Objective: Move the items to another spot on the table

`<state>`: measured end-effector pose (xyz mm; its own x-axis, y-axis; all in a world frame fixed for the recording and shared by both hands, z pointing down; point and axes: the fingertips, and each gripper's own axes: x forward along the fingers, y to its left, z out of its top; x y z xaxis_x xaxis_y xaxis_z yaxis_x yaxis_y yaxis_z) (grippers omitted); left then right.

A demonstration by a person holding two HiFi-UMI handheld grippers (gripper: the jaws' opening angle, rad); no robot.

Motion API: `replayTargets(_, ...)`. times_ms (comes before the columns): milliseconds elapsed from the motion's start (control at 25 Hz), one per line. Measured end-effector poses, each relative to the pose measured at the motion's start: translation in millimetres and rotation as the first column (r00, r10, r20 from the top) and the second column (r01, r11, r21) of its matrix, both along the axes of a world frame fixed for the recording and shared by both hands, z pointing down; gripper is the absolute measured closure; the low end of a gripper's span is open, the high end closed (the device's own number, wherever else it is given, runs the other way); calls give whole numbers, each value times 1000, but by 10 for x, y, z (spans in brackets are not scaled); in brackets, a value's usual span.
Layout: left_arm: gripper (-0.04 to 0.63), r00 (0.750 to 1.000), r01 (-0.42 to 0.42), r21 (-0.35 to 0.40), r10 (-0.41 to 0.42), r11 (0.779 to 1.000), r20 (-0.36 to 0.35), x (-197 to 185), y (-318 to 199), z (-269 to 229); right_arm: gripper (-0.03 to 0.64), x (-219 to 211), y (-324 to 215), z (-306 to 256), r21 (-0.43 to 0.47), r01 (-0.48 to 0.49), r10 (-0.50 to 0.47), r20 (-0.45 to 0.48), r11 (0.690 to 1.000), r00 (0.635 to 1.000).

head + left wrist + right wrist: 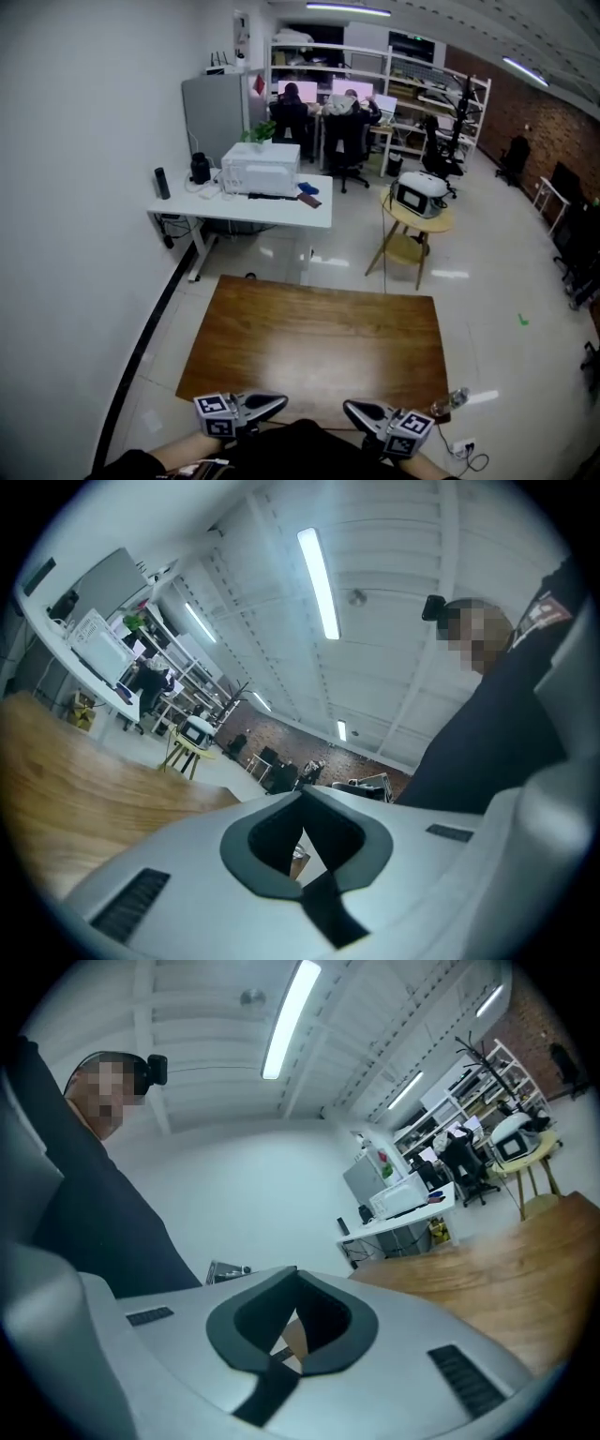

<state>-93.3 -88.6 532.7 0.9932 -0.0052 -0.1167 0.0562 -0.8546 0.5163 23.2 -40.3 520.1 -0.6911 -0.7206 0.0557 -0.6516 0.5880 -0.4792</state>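
Hovering at the frame's bottom edge, the left claw [277, 402] and right claw [351, 407] are both closed on nothing; the wooden worktop [319, 347] above them looks bare, and the only likely item, a clear bottle [449, 401] at lower right, lies nearest the right claw

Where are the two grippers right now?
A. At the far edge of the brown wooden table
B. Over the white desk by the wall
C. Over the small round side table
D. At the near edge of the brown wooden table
D: the head view shows the left gripper and the right gripper at the near edge of the brown wooden table, close to the person.
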Motion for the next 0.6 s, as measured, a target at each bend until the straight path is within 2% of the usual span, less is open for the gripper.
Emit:
replayTargets(120,603,999,47,-13,-46,999,25,-81,200,-26,627,-25,139,27,4,70,-70,3,998,998)
replayTargets(280,603,994,107,-73,-105,992,34,-68,429,-2,627,46,300,152,10,136,-137,37,991,990)
replayTargets(400,603,994,112,-84,-111,990,14,-12,604,-42,627,47,334,117,-25,138,-137,53,990,989)
replayTargets(480,603,994,109,-76,-109,991,6,-105,560,-101,627,-66,287,51,-21,134,-133,53,991,990)
replayTargets(600,603,997,60,-68,-57,996,44,-226,497,-52,627,-187,203,-31,-6,98,-98,53,995,994)
